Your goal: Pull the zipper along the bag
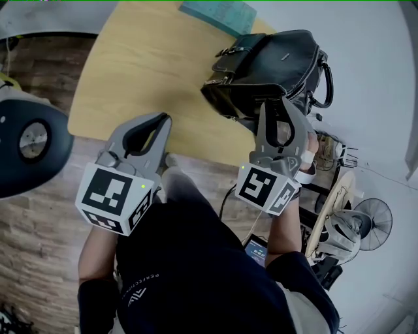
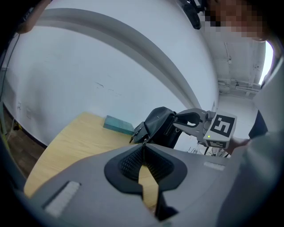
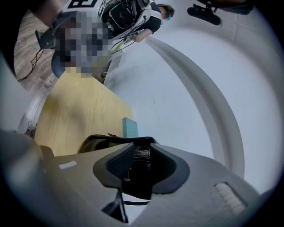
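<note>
A black leather bag [image 1: 268, 65] stands at the near right corner of the wooden table [image 1: 144, 59]. My right gripper [image 1: 279, 107] reaches onto the bag's near side. In the right gripper view its jaws [image 3: 141, 151] stand a little apart, with a small silver zipper pull [image 3: 142, 154] pinched between the pads and the black bag [image 3: 100, 142] right behind. My left gripper [image 1: 155, 121] hovers over the table's near edge, well left of the bag. Its tips [image 2: 143, 146] meet with nothing between them. From there I see the bag [image 2: 159, 126] and the right gripper [image 2: 191, 120] ahead.
A teal book [image 1: 219, 14] lies at the table's far edge behind the bag. A dark office chair [image 1: 29, 140] stands to the left on the wood floor. A fan [image 1: 372, 225] and cabled clutter sit to the right, below the table.
</note>
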{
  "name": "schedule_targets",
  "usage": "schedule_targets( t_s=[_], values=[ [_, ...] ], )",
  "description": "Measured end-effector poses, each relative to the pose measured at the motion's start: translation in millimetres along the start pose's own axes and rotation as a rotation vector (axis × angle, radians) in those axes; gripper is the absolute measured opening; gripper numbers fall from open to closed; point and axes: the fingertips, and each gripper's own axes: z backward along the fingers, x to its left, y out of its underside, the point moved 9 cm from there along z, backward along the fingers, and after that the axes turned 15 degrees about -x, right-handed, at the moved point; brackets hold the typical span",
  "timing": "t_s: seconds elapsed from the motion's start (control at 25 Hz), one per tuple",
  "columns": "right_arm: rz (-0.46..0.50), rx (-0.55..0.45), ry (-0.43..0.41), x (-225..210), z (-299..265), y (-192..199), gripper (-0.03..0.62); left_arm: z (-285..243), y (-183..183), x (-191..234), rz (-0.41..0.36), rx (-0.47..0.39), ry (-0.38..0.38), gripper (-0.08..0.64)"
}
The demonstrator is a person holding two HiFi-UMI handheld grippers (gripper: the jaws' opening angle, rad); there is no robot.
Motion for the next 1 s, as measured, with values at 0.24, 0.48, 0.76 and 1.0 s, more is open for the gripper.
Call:
schedule_targets(
  t_s=[0.24,0.48,0.76,1.0],
  values=[
    [-0.055,-0.035,-0.045,-17,1,7,0.115,-21,-3,-11,-0.027,0.006,0.018,0.032],
    [-0.143,-0.088,-0.139,-36,1,12,0.115,-42,-10,-26,-0.046,-0.013,0.003,0.035],
    [-0.268,-0.137,-0.259,-58,-3,18,0.115,-62,-18,-36,-0.077,-0.031,0.011,0.04],
    [-0.469,-0.201,-0.406,-76,-9,30,0.117,-82,-25,-47,-0.112,-0.042,0.048,0.044]
  ],
)
